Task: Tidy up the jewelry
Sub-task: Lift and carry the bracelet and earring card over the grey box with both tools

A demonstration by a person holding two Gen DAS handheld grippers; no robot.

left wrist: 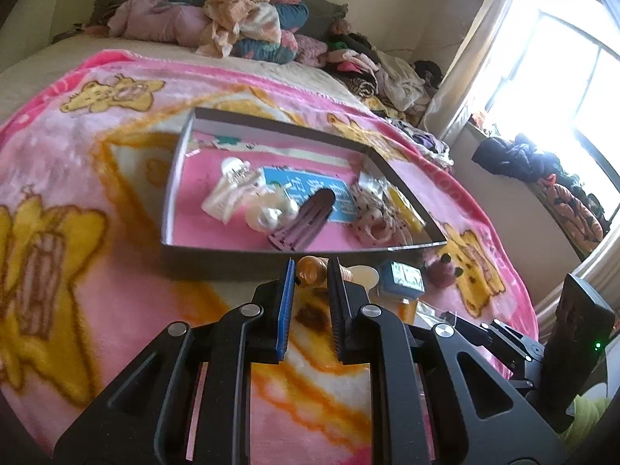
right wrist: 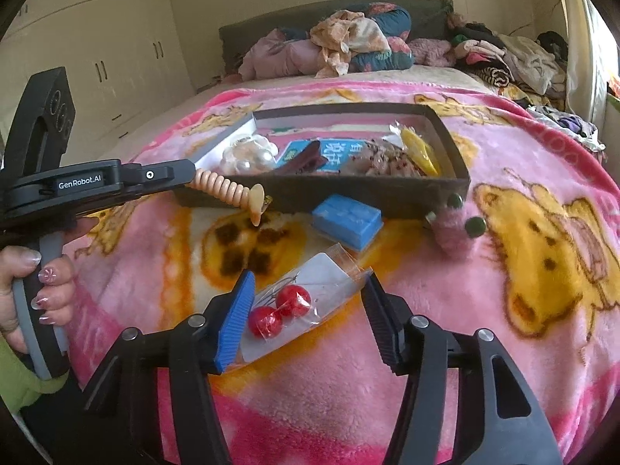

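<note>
Pink fleece blanket (right wrist: 407,387) printed with yellow cartoon bears is spread over a bed, with crumpled clothes (right wrist: 348,44) heaped at the far end by the headboard. On the blanket a shallow dark box (right wrist: 329,195) is set, lined in pink. Inside it are seen a blue printed card (left wrist: 310,190), a dark hair clip (left wrist: 306,219) lying on that card, a cluster of pearly pieces (left wrist: 271,213) beside the clip, a patterned scrunchie (left wrist: 374,217) and a yellow packet (right wrist: 420,151) at the box's right end.

Just outside the box's near wall a small blue case (right wrist: 347,221) lies on the blanket, and to its right a pink fuzzy ornament (right wrist: 451,234) with dark round ends. Nearer still, a clear plastic packet (right wrist: 310,302) holding two red ball earrings (right wrist: 281,310) lies flat on the blanket.

The left gripper (right wrist: 193,178), held by a hand (right wrist: 27,298) with painted nails, is clenched on one end of a peach spiral hair tie (right wrist: 228,192), which is lifted clear of the blanket in front of the box. The right gripper (right wrist: 306,298) is lowered over the earring packet with its jaws part-open on either side of it; whether the pads (right wrist: 236,317) press on the plastic cannot be told
</note>
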